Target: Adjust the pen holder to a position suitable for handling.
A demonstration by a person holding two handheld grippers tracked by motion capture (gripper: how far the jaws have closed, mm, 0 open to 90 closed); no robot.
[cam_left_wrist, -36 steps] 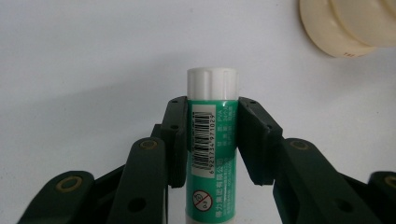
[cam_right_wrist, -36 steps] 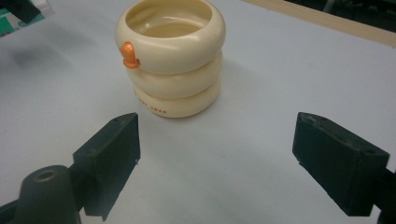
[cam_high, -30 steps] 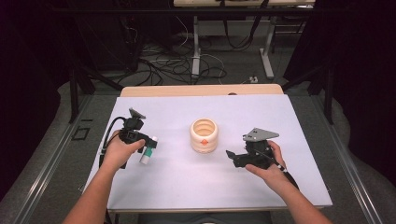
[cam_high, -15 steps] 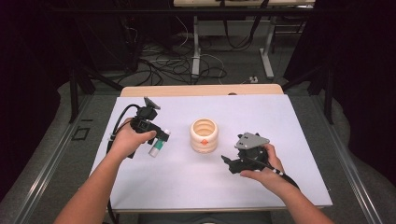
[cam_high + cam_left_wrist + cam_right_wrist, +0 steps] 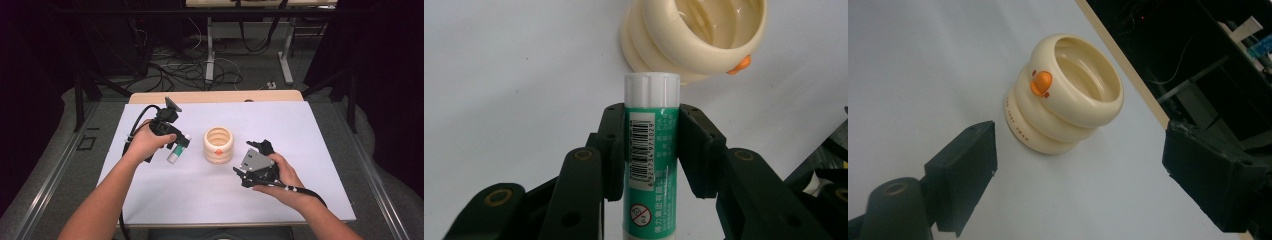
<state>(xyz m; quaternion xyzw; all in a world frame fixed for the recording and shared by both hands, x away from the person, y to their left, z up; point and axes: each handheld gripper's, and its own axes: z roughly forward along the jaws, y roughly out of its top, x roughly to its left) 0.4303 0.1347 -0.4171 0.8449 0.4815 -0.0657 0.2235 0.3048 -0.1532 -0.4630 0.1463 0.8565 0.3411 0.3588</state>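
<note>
A cream ringed cup (image 5: 218, 145) with an orange beak mark stands upright at the middle of the white table. My left gripper (image 5: 175, 145) is left of it, shut on a green glue stick (image 5: 650, 150) with a white cap (image 5: 651, 89); the stick (image 5: 175, 153) hangs just above the table. In the left gripper view the capped end points toward the cup (image 5: 696, 37). My right gripper (image 5: 250, 162) sits right of the cup, tilted, jaws wide open and empty. The cup (image 5: 1065, 95) lies ahead between its jaws, some way off.
The white table top (image 5: 300, 130) has a wooden strip (image 5: 215, 96) along its far edge. Cables and table legs (image 5: 210, 55) lie on the dark floor beyond. Cables trail from both grippers toward the near edge.
My left gripper has carried the glue stick right, toward the cup. My right gripper has tipped over and turned to face the cup.
</note>
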